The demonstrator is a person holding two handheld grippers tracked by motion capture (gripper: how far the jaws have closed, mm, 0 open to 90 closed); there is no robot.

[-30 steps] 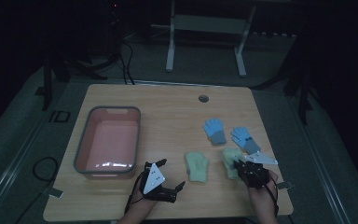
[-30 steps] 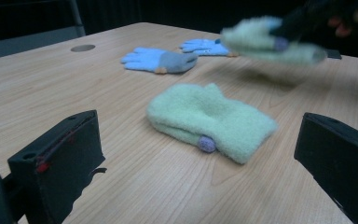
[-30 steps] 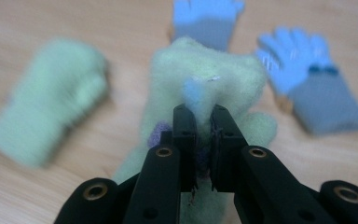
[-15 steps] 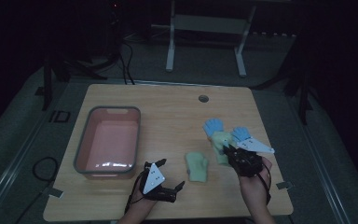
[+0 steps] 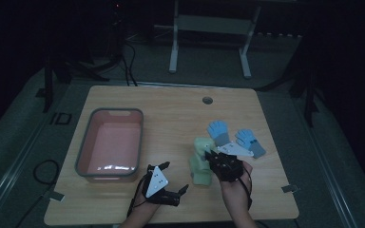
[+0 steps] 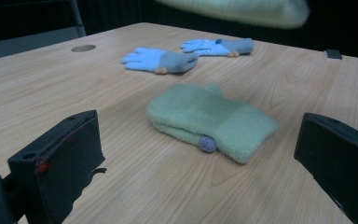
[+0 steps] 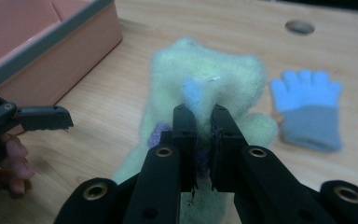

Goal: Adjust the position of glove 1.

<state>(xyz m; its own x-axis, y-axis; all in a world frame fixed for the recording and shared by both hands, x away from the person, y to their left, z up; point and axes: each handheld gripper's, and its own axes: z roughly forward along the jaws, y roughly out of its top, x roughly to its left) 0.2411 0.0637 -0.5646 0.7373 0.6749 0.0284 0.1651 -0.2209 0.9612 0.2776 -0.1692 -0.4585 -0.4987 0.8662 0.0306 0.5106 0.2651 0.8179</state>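
1. Since the earlier high view, the right gripper has travelled leftwards from the lower right of the table, bringing a green mitten with it; the left gripper has kept its spot near the bottom edge.
2. At the left of the high view, a pink bin sits on the wood.
3. Just right of the bin's lower corner, the left gripper rests with its jaws spread wide and nothing between them; in the left gripper view, a second green mitten lies flat on the table beyond them.
4. Right of centre, the right gripper's jaws are nearly closed, pinching the lifted mitten, which hangs above the flat one.
5. Farther right, two blue gloves lie side by side.
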